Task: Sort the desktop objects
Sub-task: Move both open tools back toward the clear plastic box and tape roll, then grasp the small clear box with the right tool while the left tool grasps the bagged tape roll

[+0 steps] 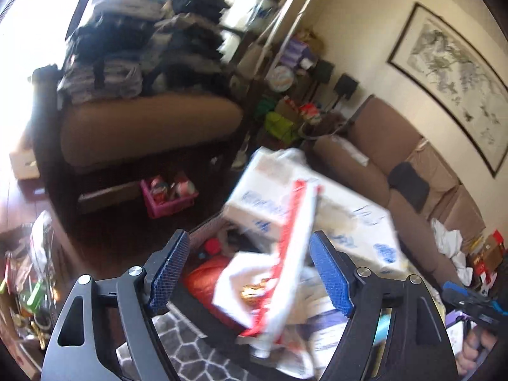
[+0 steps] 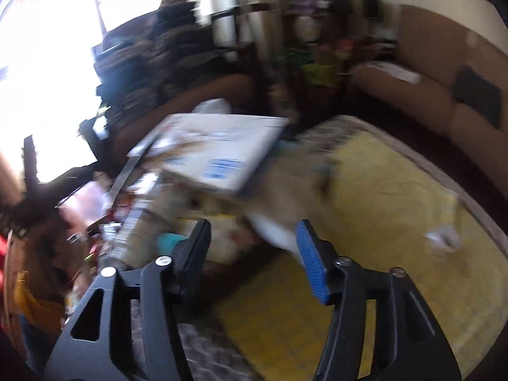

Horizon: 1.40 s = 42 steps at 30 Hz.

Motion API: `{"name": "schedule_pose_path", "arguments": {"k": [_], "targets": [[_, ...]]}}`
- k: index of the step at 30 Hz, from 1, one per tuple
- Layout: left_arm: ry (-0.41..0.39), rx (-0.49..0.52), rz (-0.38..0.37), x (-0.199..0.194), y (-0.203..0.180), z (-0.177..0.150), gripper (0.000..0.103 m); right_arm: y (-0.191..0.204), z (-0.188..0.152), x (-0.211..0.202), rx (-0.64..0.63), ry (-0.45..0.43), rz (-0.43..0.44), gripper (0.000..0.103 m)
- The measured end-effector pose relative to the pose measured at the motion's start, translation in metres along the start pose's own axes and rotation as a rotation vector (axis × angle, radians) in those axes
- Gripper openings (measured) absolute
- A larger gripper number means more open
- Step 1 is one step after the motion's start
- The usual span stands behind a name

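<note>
two grippers show, each with black metal arms and blue cross-hatched rubber pads. the left gripper point(image 1: 247, 273) has its jaws spread wide; between them hangs a flat red-and-white packet point(image 1: 279, 270), glossy and crumpled, blurred, and neither pad presses on it. whether it rests on anything i cannot tell. behind it sits a white cardboard box point(image 1: 317, 203) with blue print, tilted on a heap of soft bags and papers. an orange mesh bundle point(image 1: 206, 281) lies under the left pad, beside a small red round cap point(image 1: 212, 247). below is a grey mat with white hexagon lines point(image 1: 187, 346). further off, a pink slatted plastic crate point(image 1: 168, 204) stands on the dark floor before a brown padded sofa point(image 1: 143, 123) stacked with folded cloth. a hand point(image 1: 476, 346) shows at the lower right edge under a blue-and-black tool

the right gripper point(image 2: 254, 254) also stands open with nothing between its pads, over a yellow woven rug point(image 2: 381, 222). ahead of it the same white box point(image 2: 216, 155) shows flat and rectangular, heavily smeared, on a cluttered pile
</note>
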<state>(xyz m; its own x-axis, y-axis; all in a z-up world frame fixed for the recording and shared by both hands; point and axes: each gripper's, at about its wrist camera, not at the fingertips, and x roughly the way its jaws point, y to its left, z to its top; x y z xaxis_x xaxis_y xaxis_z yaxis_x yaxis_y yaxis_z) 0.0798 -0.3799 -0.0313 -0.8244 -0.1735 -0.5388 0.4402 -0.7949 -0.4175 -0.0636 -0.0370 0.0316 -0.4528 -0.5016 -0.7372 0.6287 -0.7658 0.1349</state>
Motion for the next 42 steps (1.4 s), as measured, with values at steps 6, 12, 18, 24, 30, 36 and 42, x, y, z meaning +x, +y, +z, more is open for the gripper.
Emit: {"name": "schedule_pose_path", "arguments": {"k": [6, 12, 18, 24, 30, 36, 42], "targets": [[0.036, 0.196, -0.129, -0.024, -0.078, 0.001, 0.085, -0.178, -0.062, -0.034, 0.409, -0.036, -0.168, 0.063], [0.03, 0.459, -0.23, -0.052, -0.19, -0.028, 0.103, -0.311, -0.109, -0.03, 0.639, -0.093, -0.394, 0.065], [0.17, 0.454, -0.339, -0.034, -0.244, -0.067, 0.103, -0.355, -0.105, 0.057, 0.58, -0.012, -0.407, 0.063], [0.283, 0.463, -0.254, -0.02, -0.255, -0.114, 0.103, -0.363, -0.118, 0.092, 0.5, -0.057, -0.388, 0.039], [0.402, 0.577, -0.176, 0.054, -0.323, -0.161, 0.103, -0.385, -0.15, 0.025, 0.707, -0.209, -0.217, 0.039], [0.578, 0.673, -0.308, 0.177, -0.447, -0.211, 0.103, -0.403, -0.162, -0.018, 0.743, -0.234, -0.276, 0.039], [0.364, 0.712, -0.258, 0.259, -0.517, -0.243, 0.103, -0.438, -0.183, -0.009, 0.834, -0.193, -0.235, 0.039]]}}
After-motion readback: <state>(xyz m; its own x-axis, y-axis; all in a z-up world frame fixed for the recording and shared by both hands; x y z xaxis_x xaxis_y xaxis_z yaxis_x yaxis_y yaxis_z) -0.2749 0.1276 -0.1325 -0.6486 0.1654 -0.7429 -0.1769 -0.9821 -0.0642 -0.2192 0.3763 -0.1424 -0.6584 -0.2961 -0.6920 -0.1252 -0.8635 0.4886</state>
